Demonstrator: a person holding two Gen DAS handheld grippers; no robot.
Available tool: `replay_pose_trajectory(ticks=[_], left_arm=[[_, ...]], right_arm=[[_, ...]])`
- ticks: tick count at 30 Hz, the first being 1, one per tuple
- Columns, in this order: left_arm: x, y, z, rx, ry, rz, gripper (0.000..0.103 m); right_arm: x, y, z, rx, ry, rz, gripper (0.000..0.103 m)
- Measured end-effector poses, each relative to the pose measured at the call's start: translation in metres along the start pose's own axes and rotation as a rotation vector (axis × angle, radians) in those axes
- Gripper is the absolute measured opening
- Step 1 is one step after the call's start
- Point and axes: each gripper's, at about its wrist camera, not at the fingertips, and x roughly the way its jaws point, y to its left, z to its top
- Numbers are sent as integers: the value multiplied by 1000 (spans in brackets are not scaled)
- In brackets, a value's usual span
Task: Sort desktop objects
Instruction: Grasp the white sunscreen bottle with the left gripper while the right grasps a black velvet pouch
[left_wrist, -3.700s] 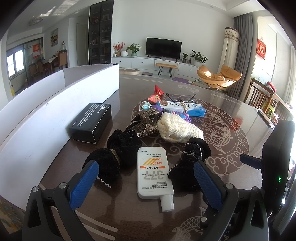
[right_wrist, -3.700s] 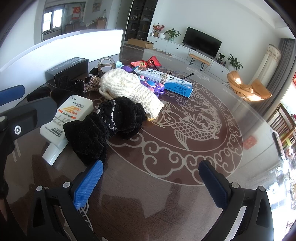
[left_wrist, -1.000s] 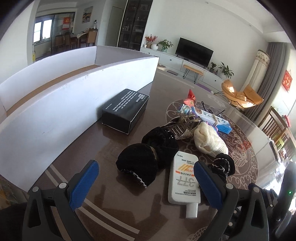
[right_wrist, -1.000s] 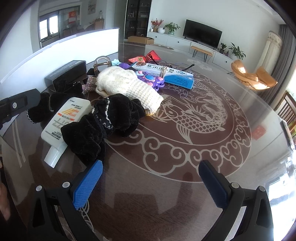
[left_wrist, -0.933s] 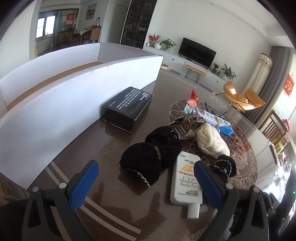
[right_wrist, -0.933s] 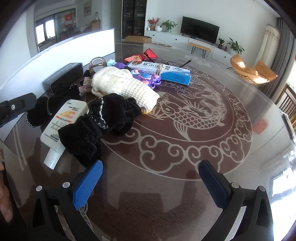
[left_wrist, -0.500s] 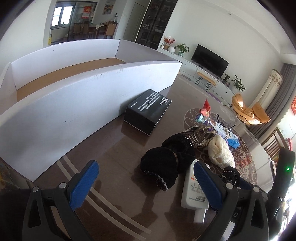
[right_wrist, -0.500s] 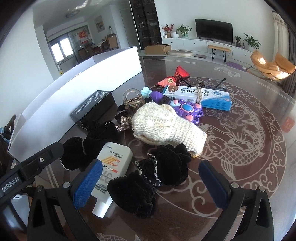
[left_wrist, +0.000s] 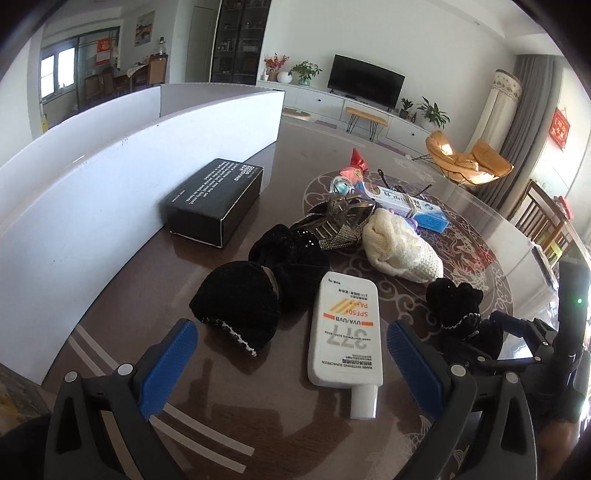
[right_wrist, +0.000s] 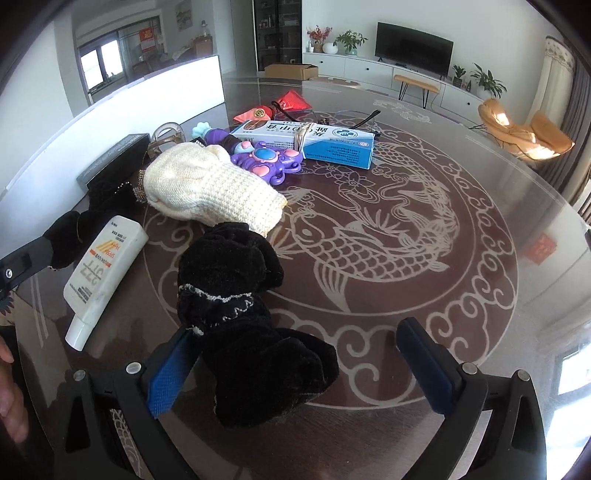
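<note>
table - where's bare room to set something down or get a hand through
Free: the wide fish-pattern stretch of table right of the cream mitten and black velvet piece, and the strip between black box and sunscreen tube along the white wall. Crowded: the mitten, purple toy and blue box cluster.

Bright daylit living room with white walls (left_wrist: 295, 29). Against the far wall, a flat black television (left_wrist: 365, 79) above a long low white cabinet (right_wrist: 369, 68), potted green plants (right_wrist: 347, 38) beside it. Right, an orange lounge chair (left_wrist: 469, 160) near tall grey curtains (left_wrist: 532, 110). Left, a dark glass-fronted display cabinet (left_wrist: 240, 40) and a sunlit window (left_wrist: 59, 74). Foreground: glossy dark brown round counter (right_wrist: 461, 295) inlaid with a pale fish pattern.
</note>
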Motion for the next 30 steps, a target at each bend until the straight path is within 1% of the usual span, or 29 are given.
replay_pose_trajectory(ticks=[3, 7, 13, 19, 30], left_arm=[[7, 0, 0, 3, 33, -15, 103], [8, -1, -1, 11, 43, -28, 103], [17, -10, -5, 58, 84, -2, 103], [25, -6, -7, 41, 124, -5, 103], [25, -12, -10, 83, 126, 30, 103]], right_arm=[[0, -1, 0, 6, -2, -7, 103], [0, -1, -1, 9, -4, -10, 103], [1, 0, -1, 12, -6, -12, 103], [1, 0, -1, 12, -6, -12, 103], [1, 0, -1, 12, -6, -12, 103]])
